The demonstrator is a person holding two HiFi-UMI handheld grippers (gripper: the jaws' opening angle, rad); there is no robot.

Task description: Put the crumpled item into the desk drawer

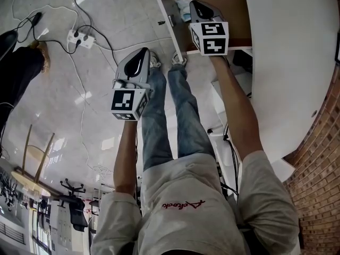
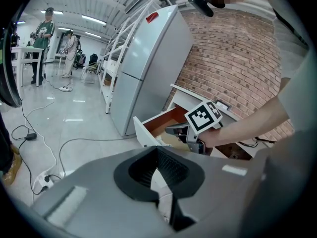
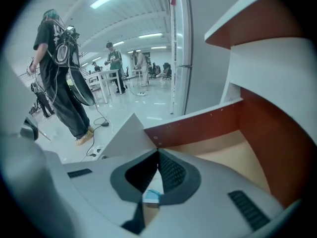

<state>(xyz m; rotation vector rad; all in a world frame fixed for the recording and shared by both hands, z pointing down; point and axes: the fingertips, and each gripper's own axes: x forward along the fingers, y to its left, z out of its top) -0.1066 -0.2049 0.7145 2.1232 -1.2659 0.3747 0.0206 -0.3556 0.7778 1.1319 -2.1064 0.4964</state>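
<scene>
The desk drawer (image 1: 166, 15) stands pulled open, with a white front and red-brown inner walls (image 3: 198, 125). A crumpled white and blue item (image 1: 185, 3) lies inside it near the front. My right gripper (image 1: 194, 4) reaches into the drawer, right beside the item. Its jaws are shut tip to tip with nothing between the tips. In the right gripper view the item (image 3: 152, 195) shows through the gap behind the tips, lower down. My left gripper (image 1: 145, 52) hangs over the floor to the left of the drawer, shut and empty. The left gripper view shows the drawer (image 2: 157, 125) and the right gripper (image 2: 172, 131).
A white desk top (image 1: 287, 62) runs down the right, against a brick wall (image 1: 321, 169). The person's legs (image 1: 170, 116) stand below the drawer. A power strip (image 1: 81, 38) and cables lie on the floor. A grey fridge (image 2: 143, 63) stands beside the desk. People stand far off.
</scene>
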